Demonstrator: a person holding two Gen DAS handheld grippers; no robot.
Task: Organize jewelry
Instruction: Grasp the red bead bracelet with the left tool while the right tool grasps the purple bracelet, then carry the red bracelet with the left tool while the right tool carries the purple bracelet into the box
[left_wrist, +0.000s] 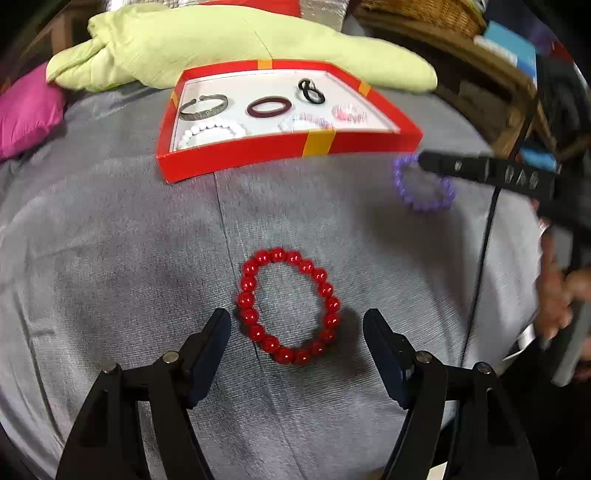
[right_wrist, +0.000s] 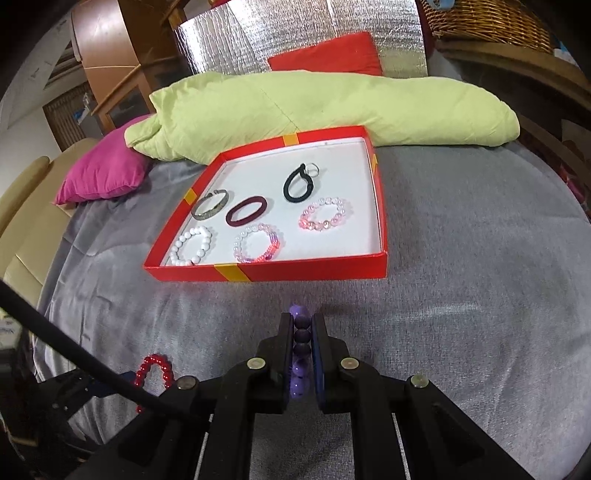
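Observation:
A red bead bracelet (left_wrist: 289, 306) lies flat on the grey cloth, between the fingertips of my open left gripper (left_wrist: 297, 319). It also shows at the lower left of the right wrist view (right_wrist: 154, 370). My right gripper (right_wrist: 302, 321) is shut on a purple bead bracelet (right_wrist: 300, 347), held above the cloth in front of the red tray (right_wrist: 266, 271). In the left wrist view the purple bracelet (left_wrist: 424, 184) hangs from the right gripper's finger (left_wrist: 480, 170). The red tray (left_wrist: 258, 153) holds several bracelets and hair ties.
A light green pillow (right_wrist: 332, 110) lies behind the tray, with a pink cushion (right_wrist: 103, 173) to its left. A wicker basket (right_wrist: 487, 18) stands on a wooden shelf at the back right. A black cable (left_wrist: 484, 251) crosses the cloth on the right.

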